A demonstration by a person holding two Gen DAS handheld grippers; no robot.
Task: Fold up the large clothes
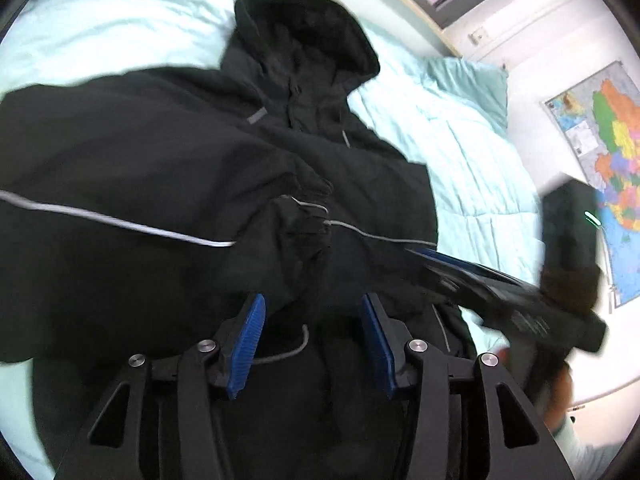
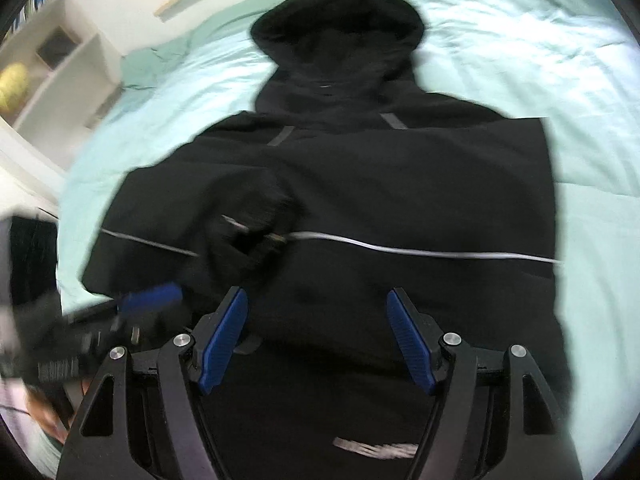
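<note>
A black hooded jacket (image 1: 160,152) lies spread on a pale green bed, hood (image 1: 304,28) pointing away, sleeves folded in over the body, thin white piping across it. It also shows in the right wrist view (image 2: 400,184). My left gripper (image 1: 312,320) is open and empty, hovering over the jacket's lower middle. My right gripper (image 2: 316,316) is open and empty above the jacket's lower part. The right gripper shows blurred at the right of the left wrist view (image 1: 480,280); the left gripper shows blurred at the lower left of the right wrist view (image 2: 132,304).
The green quilt (image 1: 472,152) covers the bed, with a pillow (image 1: 468,84) at the far right. A coloured wall map (image 1: 608,152) hangs on the right. White shelves (image 2: 52,68) stand left of the bed.
</note>
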